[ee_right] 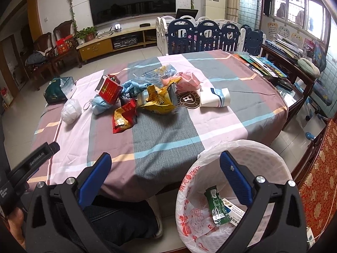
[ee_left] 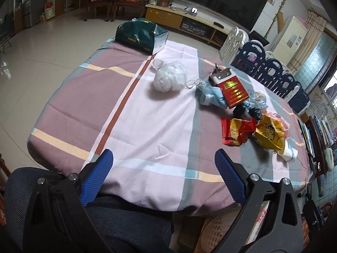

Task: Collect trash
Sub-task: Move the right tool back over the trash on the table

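I am holding both claws wide open and empty at the near edge of the table [ee_right: 210, 113]; the left gripper [ee_left: 163, 161] is looking at the trash pile from its left, and the right gripper [ee_right: 165, 164] is hanging partly over the lined bin [ee_right: 242, 147]. The red snack wrapper [ee_right: 124, 118] is lying ahead of the right gripper and slightly left, so I am judging the right one nearer. The bin is holding a green wrapper [ee_right: 217, 208] and a small card.
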{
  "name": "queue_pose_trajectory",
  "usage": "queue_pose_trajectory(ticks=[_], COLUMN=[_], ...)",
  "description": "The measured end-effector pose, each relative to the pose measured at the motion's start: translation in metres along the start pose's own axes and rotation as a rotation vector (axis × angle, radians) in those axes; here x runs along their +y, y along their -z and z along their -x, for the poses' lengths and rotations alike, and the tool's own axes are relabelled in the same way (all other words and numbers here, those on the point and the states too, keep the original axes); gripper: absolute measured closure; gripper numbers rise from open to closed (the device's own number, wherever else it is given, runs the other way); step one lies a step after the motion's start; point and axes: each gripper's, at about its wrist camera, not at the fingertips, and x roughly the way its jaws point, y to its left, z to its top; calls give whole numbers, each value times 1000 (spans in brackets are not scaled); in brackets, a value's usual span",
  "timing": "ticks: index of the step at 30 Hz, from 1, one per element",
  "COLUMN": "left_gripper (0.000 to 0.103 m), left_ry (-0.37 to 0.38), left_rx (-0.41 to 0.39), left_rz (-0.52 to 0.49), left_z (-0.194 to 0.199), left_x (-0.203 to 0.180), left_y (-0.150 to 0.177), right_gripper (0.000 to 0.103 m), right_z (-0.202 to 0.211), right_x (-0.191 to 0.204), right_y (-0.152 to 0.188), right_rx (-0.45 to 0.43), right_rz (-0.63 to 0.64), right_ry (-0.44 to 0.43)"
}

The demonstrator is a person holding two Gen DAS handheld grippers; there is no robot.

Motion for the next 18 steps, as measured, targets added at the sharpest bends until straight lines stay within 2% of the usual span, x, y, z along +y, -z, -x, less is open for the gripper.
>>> queue_pose_trajectory(ticks=[9, 18], left_gripper=[6, 6], left_ry=[-6, -15], left_rx=[17, 32], left_rz=[-4, -16], left_z=[-3, -5], left_x=[0, -3], left_y=[2, 2], right_gripper=[3, 3], right_z=[-24, -32], right_x=[-5, -12], right_y=[6, 3], right_rx=[70, 80], right_rz=[-46, -83], right_ry=[-55, -67])
